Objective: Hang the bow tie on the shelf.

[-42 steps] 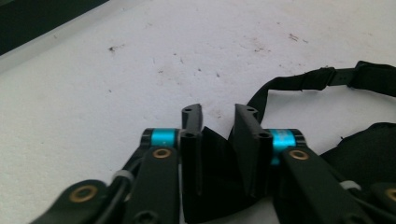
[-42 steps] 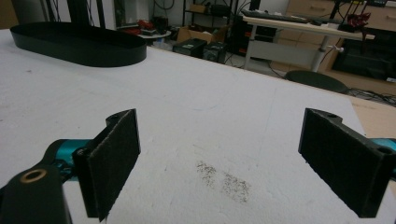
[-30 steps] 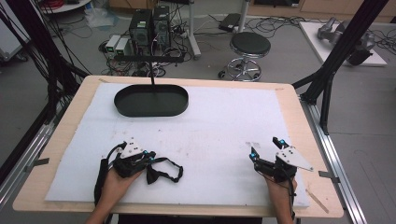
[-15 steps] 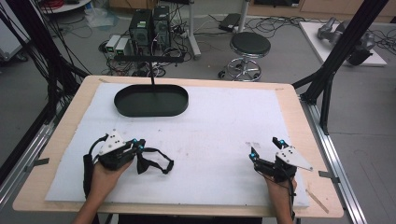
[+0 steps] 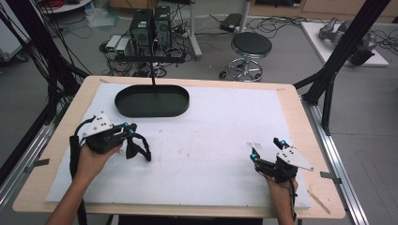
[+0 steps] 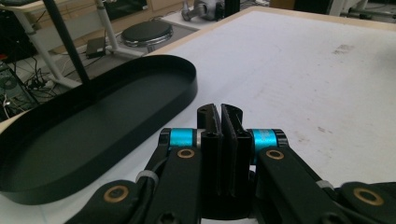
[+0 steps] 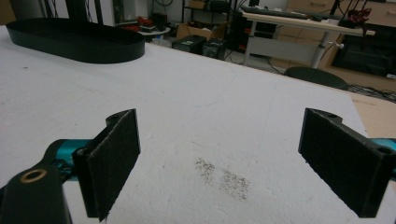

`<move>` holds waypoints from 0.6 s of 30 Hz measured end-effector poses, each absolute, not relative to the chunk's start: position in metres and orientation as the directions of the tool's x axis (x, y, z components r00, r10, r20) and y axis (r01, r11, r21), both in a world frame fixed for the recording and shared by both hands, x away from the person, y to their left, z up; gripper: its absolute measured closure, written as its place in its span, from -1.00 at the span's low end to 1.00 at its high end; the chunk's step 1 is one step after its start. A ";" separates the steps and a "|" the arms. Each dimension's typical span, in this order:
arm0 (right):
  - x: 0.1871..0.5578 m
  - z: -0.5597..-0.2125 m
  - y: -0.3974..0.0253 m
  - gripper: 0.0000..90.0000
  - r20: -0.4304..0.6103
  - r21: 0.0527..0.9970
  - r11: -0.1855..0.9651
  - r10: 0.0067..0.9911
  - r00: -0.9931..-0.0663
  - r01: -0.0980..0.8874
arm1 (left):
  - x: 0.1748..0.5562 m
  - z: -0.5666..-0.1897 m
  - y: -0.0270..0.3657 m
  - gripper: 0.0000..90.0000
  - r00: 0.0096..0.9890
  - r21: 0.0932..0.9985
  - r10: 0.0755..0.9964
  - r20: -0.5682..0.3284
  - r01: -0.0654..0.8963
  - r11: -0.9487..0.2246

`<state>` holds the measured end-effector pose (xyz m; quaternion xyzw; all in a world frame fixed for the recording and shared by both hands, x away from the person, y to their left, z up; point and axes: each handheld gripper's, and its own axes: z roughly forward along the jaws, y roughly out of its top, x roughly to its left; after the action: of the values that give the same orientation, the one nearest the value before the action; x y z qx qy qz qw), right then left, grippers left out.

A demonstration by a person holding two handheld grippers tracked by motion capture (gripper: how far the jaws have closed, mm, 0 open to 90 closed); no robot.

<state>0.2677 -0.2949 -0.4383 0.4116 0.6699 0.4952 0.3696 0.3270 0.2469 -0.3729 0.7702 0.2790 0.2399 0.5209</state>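
The left gripper (image 5: 127,131) sits over the left part of the white sheet (image 5: 220,131) on the table (image 5: 291,89), just in front of the black oval tray (image 5: 152,101). A black strap (image 5: 136,147) hangs from its tip; in the left gripper view its fingers (image 6: 212,128) stand pressed together, and I cannot tell whether they pinch the strap. The right gripper (image 5: 267,151) rests near the sheet's right front corner, well apart from the tray, its fingers (image 7: 114,158) spread wide with nothing between them, above a small dark smudge (image 7: 222,177).
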 end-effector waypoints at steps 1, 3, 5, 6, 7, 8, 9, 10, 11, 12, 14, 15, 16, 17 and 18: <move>0.268 -0.438 -0.295 -0.74 -0.087 0.968 0.170 0.917 -0.389 0.185 | 0.330 -0.370 0.250 0.91 0.730 0.935 0.679 0.079 0.181 -0.304; 0.268 -0.438 -0.295 -0.74 -0.086 0.967 0.170 0.917 -0.389 0.189 | 0.337 -0.366 0.254 0.91 0.729 0.934 0.681 0.077 0.186 -0.305; 0.268 -0.438 -0.295 -0.74 -0.086 0.967 0.171 0.918 -0.388 0.189 | 0.343 -0.361 0.259 0.91 0.732 0.934 0.677 0.077 0.185 -0.306; 0.268 -0.439 -0.295 -0.74 -0.090 0.967 0.173 0.917 -0.388 0.186 | 0.346 -0.358 0.261 0.91 0.732 0.932 0.676 0.084 0.183 -0.313; 0.268 -0.439 -0.295 -0.74 -0.093 0.966 0.176 0.917 -0.387 0.187 | 0.349 -0.356 0.263 0.91 0.738 0.931 0.669 0.086 0.180 -0.318; 0.269 -0.439 -0.295 -0.74 -0.093 0.967 0.176 0.918 -0.387 0.186 | 0.352 -0.353 0.264 0.91 0.742 0.930 0.664 0.088 0.178 -0.322; 0.268 -0.439 -0.294 -0.74 -0.087 0.966 0.173 0.918 -0.386 0.193 | 0.355 -0.350 0.266 0.91 0.746 0.929 0.659 0.096 0.170 -0.328; 0.268 -0.439 -0.294 -0.74 -0.087 0.966 0.173 0.918 -0.387 0.193 | 0.358 -0.348 0.267 0.91 0.754 0.928 0.650 0.094 0.170 -0.331; 0.269 -0.439 -0.294 -0.74 -0.087 0.966 0.173 0.918 -0.387 0.193 | 0.361 -0.345 0.268 0.91 0.757 0.927 0.645 0.102 0.163 -0.338; 0.269 -0.439 -0.294 -0.74 -0.087 0.966 0.173 0.918 -0.388 0.193 | 0.364 -0.342 0.270 0.92 0.761 0.925 0.639 0.113 0.154 -0.347; 0.269 -0.439 -0.294 -0.74 -0.089 0.965 0.176 0.918 -0.387 0.194 | 0.370 -0.336 0.273 0.91 0.770 0.923 0.627 0.117 0.149 -0.355; 0.269 -0.439 -0.294 -0.74 -0.088 0.965 0.175 0.918 -0.387 0.196 | 0.374 -0.333 0.274 0.91 0.772 0.921 0.623 0.124 0.144 -0.361; 0.269 -0.439 -0.294 -0.74 -0.088 0.965 0.175 0.918 -0.387 0.196 | 0.377 -0.328 0.275 0.91 0.777 0.920 0.617 0.127 0.140 -0.365; 0.269 -0.439 -0.295 -0.74 -0.087 0.965 0.174 0.918 -0.387 0.196 | 0.380 -0.326 0.276 0.91 0.778 0.921 0.615 0.126 0.139 -0.363; 0.269 -0.439 -0.295 -0.74 -0.087 0.965 0.174 0.918 -0.387 0.196 | 0.383 -0.322 0.277 0.91 0.779 0.918 0.613 0.132 0.137 -0.373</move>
<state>0.2691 -0.2946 -0.4395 0.4143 0.6724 0.4911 0.3676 0.3825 0.2766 -0.3222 0.7947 0.2359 0.2340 0.5079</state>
